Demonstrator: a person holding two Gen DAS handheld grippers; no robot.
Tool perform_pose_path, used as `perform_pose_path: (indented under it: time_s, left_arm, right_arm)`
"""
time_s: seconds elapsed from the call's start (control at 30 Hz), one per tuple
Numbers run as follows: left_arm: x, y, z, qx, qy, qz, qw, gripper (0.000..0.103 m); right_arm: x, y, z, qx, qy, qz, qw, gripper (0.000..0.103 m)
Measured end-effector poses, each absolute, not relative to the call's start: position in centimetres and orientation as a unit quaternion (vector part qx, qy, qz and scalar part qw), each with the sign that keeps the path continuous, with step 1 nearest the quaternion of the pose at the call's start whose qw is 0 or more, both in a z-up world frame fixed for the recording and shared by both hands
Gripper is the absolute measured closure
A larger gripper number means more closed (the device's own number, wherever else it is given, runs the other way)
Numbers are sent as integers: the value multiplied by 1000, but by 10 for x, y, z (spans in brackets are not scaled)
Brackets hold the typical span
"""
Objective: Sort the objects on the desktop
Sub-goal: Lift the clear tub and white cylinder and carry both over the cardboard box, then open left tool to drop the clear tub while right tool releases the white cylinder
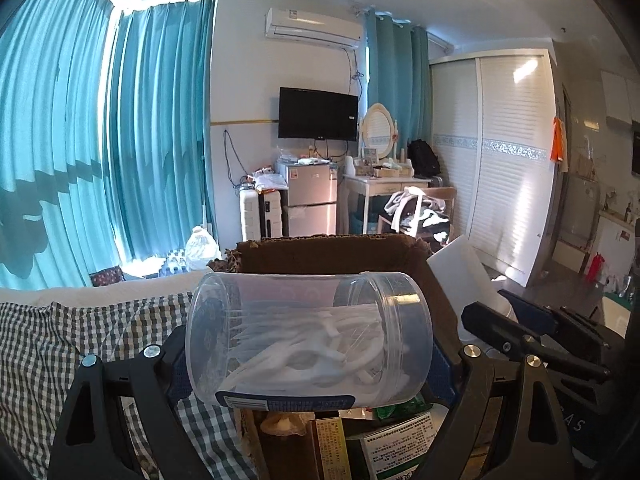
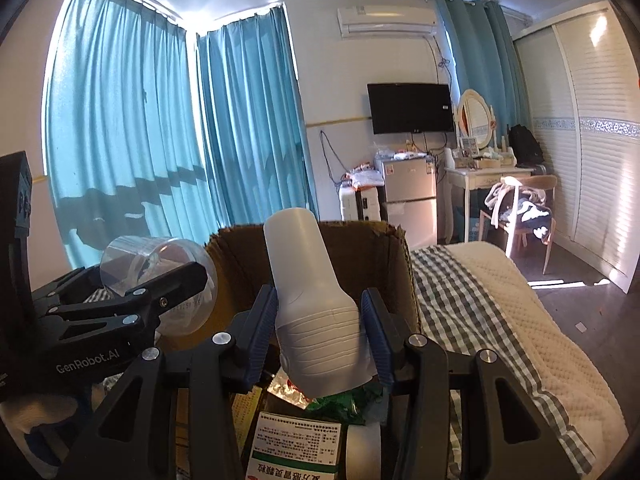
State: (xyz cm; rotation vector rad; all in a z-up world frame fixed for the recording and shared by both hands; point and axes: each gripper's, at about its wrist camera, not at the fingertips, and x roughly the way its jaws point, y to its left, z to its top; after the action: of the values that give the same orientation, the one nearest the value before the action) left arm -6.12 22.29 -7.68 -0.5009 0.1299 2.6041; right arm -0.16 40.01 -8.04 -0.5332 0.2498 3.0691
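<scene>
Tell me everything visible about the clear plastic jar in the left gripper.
The clear plastic jar lies on its side, crosswise between the jaws of the left gripper, which press on its two ends. It is see-through, round, with a ridged rim and a label strip. White plastic pieces lie inside. It hangs above the open cardboard box.

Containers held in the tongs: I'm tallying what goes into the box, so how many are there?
2. A clear plastic jar of white picks lies sideways in the left tongs; a white bottle sits in the right tongs. Both are above the cardboard box.
</scene>
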Motion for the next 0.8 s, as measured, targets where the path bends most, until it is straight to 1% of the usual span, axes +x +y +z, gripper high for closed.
perform_pose_path:
  time_s: [0.1,0.27,0.57,0.6,0.67,0.7,0.8]
  left_arm:
    - [-67,231,-87,-195,59,949,240,12]
    - [-80,241,-99,-219,70,943,241,12]
    - [-86,252,-107,-246,73,936,242,10]
    - [-84,253,-105,-243,74,937,240,10]
    - [-81,253,-98,-234,74,941,234,3]
    - [-77,251,-93,-227,68,943,234,1]
    - [-70,242,-78,-213,55,948,229,0]
  right_arm:
    - [-10,403,-91,-193,80,978,7,63]
    - [-20,403,-102,-215,56,975,22,63]
    - [-17,411,-108,-216,69,973,31,63]
    - [-16,412,-107,-215,70,974,31,63]
    - [-12,413,-102,-208,70,975,39,63]
    - [-9,415,-99,-203,73,976,43,63]
    - [0,418,-87,-188,82,978,47,63]
